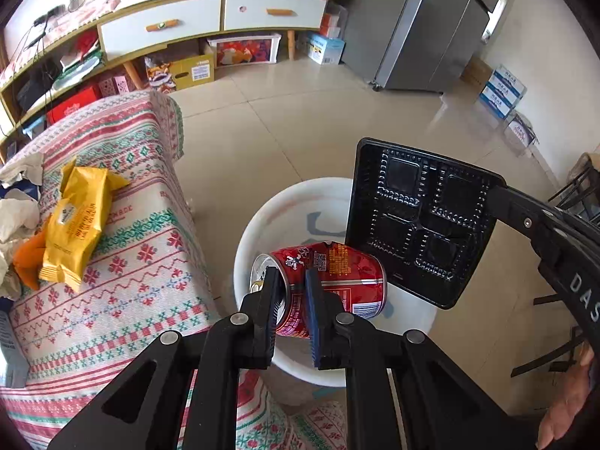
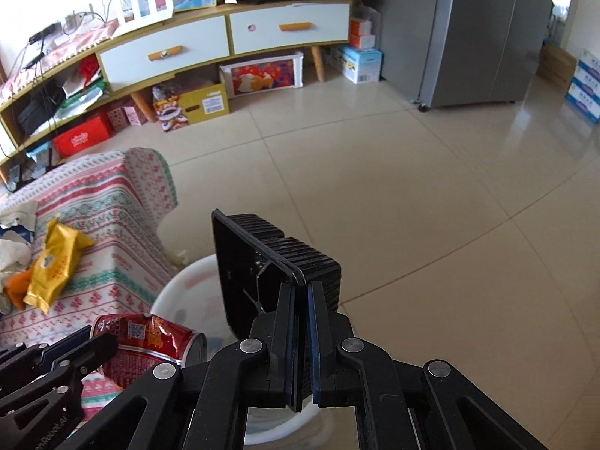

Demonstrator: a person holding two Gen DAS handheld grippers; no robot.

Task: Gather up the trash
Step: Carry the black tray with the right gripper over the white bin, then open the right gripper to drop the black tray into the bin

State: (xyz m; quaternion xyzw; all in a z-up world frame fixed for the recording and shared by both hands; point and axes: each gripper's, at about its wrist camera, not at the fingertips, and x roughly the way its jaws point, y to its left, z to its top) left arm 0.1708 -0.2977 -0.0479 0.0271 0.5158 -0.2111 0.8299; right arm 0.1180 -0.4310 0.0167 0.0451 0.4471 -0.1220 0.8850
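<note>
Left hand-held gripper (image 1: 291,300) clamps crushed can (image 1: 330,281) over bin (image 1: 262,217); right hand-held gripper (image 2: 300,341) pinches tray (image 1: 420,221) at two o'clock — both poised for dropping.

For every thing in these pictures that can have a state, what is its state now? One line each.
Left gripper: shut on the can.
Red can: dented, lying sideways, held over the bin.
Right gripper: shut on the tray's edge.
Black tray: held on edge, empty, over the bin.
White bin: open.
Yellow packet: crumpled, lying on the cloth.
Drawers: closed.
</note>
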